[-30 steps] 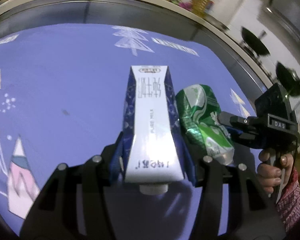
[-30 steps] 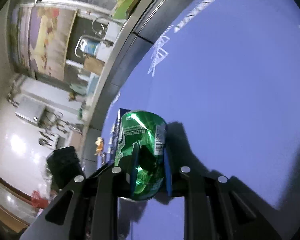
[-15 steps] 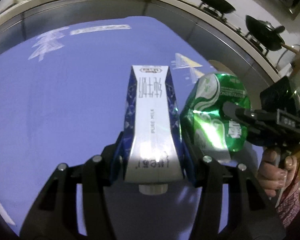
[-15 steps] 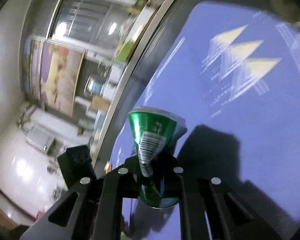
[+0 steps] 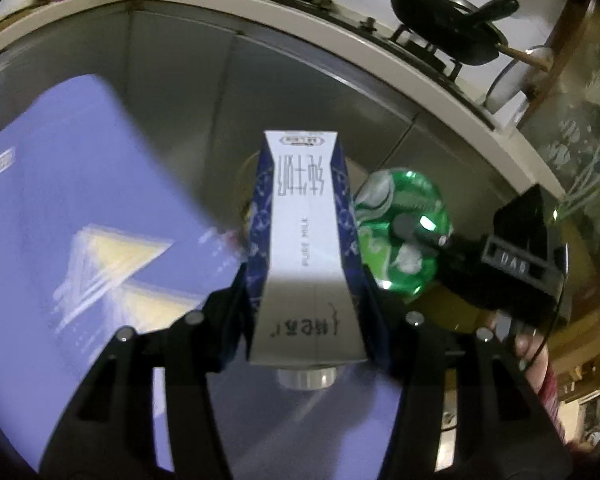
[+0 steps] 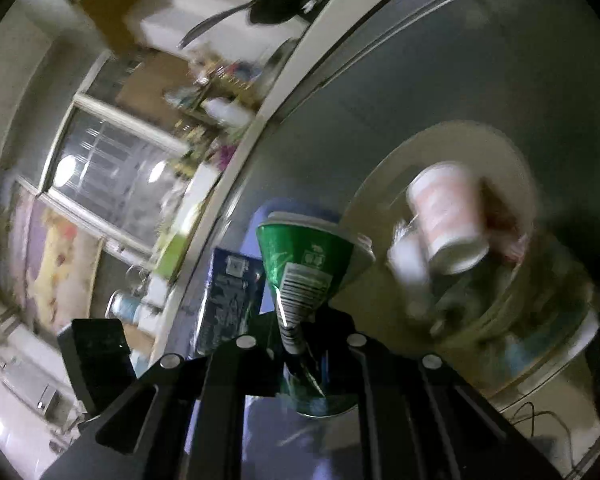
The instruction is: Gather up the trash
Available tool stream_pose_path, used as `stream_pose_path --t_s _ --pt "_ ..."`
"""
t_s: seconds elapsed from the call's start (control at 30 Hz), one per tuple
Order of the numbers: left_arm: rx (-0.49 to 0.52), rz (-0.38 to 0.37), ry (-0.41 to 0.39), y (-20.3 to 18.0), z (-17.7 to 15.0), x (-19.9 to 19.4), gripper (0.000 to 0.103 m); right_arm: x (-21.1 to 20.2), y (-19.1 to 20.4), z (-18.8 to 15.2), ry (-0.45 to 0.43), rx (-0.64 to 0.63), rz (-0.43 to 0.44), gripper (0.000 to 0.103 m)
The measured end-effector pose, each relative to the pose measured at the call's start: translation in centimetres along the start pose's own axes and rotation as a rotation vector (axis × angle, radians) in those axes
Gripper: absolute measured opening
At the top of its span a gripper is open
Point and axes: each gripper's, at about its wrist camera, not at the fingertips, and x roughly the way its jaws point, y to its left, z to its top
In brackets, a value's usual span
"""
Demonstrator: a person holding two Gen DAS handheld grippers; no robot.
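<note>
now left gripper clamping milk carton, right gripper squeezing crushed green can

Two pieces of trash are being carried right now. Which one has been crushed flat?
The green can, pinched in the right gripper: its middle is squeezed flat between the fingers. The milk carton in the left gripper keeps its boxy shape.

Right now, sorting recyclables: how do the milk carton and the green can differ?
The milk carton is a white-and-blue box that keeps its shape; the green can is shiny metal, crushed flat where it is pinched. The carton sits in the left hand-held gripper, jaws half spread; the can in the right hand-held gripper, jaws nearly together. Both are held off the table.
</note>
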Motion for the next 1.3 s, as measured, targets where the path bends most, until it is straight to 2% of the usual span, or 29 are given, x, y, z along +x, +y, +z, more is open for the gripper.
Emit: stream_pose_path --t_s 0.1,0.17,0.2,0.27,0.33,0.4,0.47,0.53,0.57,0.8,0.93,1.07,1.2,1.3 --pt "-0.031 -0.022 0.004 -0.7 2.5 3.6 0.052 0.7 -0.5 1.8 -0.017 -0.031 -0.053 0.009" --pt "-0.083 -0.018 0.028 -0.1 3.8 6.1 0.068 1.5 -0.1 2.6 -0.046 -0.079 -0.106 0.009" --pt "-0.115 -0.018 0.042 0.3 4.2 7.1 0.083 1.7 -0.3 2.8 -0.058 -0.092 -0.118 0.009" --pt "-0.185 -0.012 0.063 1.3 4.4 8.6 0.085 3.1 -0.4 2.9 -0.058 -0.123 -0.159 0.011" --pt "-0.225 -0.012 0.079 1.9 4.3 9.2 0.085 5.2 -1.1 2.6 -0.005 -0.127 -0.200 0.015" --pt "-0.199 0.003 0.056 1.6 4.2 8.3 0.085 6.1 -1.9 2.2 0.014 -0.096 -0.208 0.018" --pt "-0.160 0.037 0.040 1.2 3.9 7.2 0.085 6.0 -2.1 1.8 -0.016 -0.104 -0.214 0.025" --pt "-0.144 0.052 0.028 0.6 3.9 6.7 0.085 5.4 -2.3 1.4 -0.048 -0.105 -0.225 0.047" --pt "-0.136 0.071 0.013 0.6 3.4 5.9 0.085 5.0 -2.3 1.3 -0.064 -0.101 -0.223 0.049" --pt "-0.086 0.190 -0.063 0.9 -0.2 1.0 0.085 1.0 -0.4 -1.3 -0.154 -0.130 -0.193 0.049" --pt "-0.093 0.269 -0.094 1.5 -2.8 -1.7 0.085 -0.5 0.5 -3.5 -0.156 -0.122 -0.166 0.050" --pt "-0.115 0.305 -0.096 2.5 -5.0 -4.0 0.085 -1.9 2.1 -6.1 -0.182 -0.153 -0.206 0.050" --pt "-0.088 0.351 -0.127 2.7 -7.3 -6.7 0.086 -2.9 3.5 -9.1 -0.136 -0.113 -0.149 0.050" --pt "-0.069 0.384 -0.148 2.9 -8.9 -8.6 0.086 -3.3 5.2 -11.1 -0.119 -0.128 -0.156 0.050"
